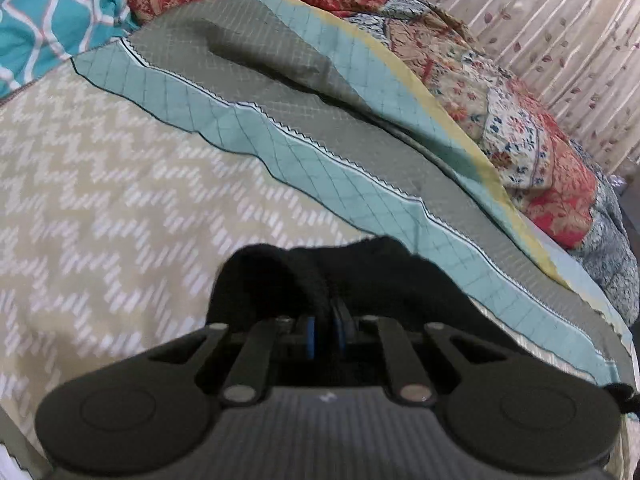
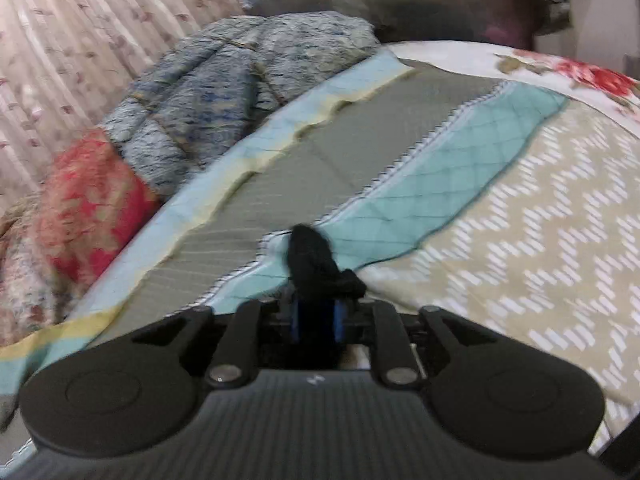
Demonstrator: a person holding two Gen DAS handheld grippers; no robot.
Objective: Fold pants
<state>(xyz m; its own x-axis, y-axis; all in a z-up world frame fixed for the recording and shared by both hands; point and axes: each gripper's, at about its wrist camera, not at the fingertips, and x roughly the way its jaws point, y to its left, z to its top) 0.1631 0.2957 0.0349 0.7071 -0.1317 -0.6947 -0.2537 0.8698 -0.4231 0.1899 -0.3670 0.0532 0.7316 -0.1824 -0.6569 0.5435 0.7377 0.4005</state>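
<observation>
A bunch of the black pants (image 1: 340, 280) is clamped between the left gripper's (image 1: 324, 332) blue pads at 6 o'clock, above the bedspread (image 1: 120, 184). Another fold (image 2: 316, 264) is pinched in the right gripper (image 2: 316, 320). No legible writing is seen.

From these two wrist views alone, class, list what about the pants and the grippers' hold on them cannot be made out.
- Left wrist view: most of the black pants hangs hidden behind the left gripper.
- Right wrist view: only a bunched tuft of pants shows above the right gripper; motion blur smears it.
- Neither view shows which part is held, or any fold.
</observation>
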